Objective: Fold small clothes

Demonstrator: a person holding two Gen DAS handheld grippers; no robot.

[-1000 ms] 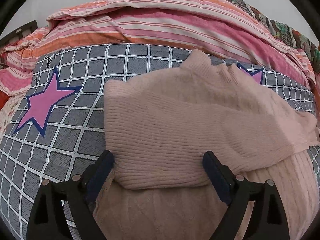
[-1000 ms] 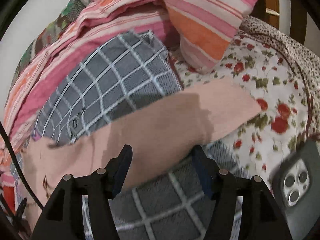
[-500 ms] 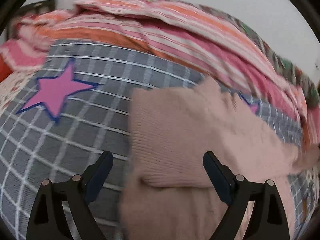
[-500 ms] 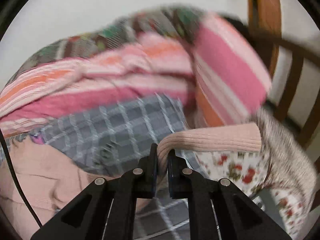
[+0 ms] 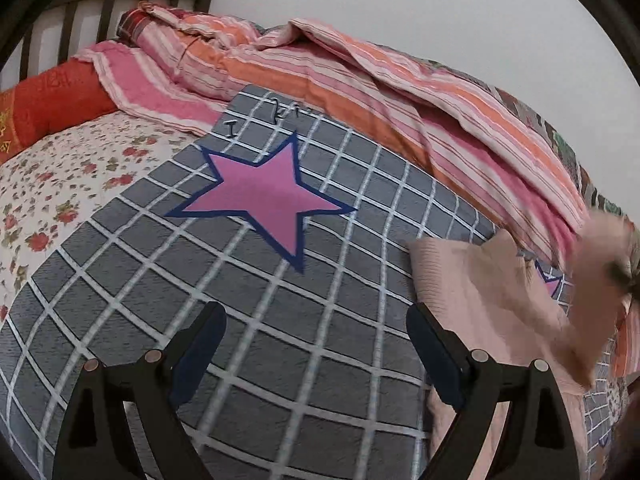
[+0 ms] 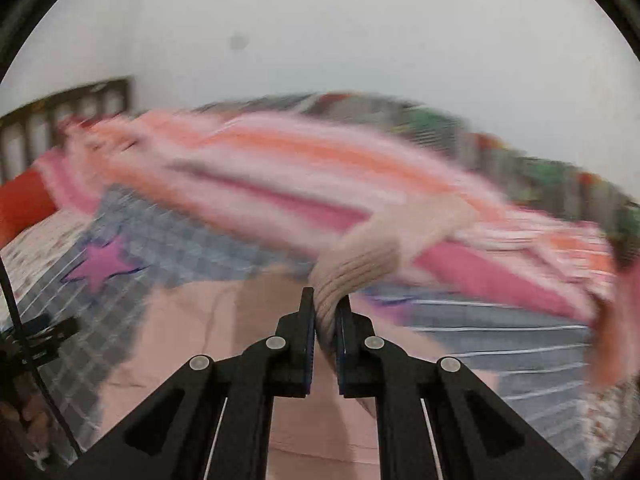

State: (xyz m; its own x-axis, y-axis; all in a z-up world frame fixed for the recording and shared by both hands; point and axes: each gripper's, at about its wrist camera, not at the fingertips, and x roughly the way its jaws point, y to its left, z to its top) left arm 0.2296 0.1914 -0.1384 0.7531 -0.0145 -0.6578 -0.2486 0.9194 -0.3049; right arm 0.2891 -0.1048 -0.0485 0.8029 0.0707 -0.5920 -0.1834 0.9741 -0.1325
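A pale pink knit sweater (image 5: 480,292) lies on a grey checked blanket (image 5: 280,320) with a pink star (image 5: 264,196). My left gripper (image 5: 316,344) is open and empty over the bare blanket, left of the sweater. My right gripper (image 6: 326,320) is shut on the sweater's ribbed sleeve (image 6: 372,256) and holds it up above the sweater body (image 6: 208,328). The lifted sleeve shows blurred at the right edge of the left wrist view (image 5: 596,276). The right wrist view is motion-blurred.
A heap of pink and orange striped bedding (image 5: 360,92) runs along the back of the bed. A red pillow (image 5: 52,100) and a dark headboard (image 5: 80,4) are at the far left. A floral sheet (image 5: 60,184) lies left of the blanket.
My right gripper has swung left with the sleeve lifted over the sweater. My left gripper has moved left off the sweater, still open.
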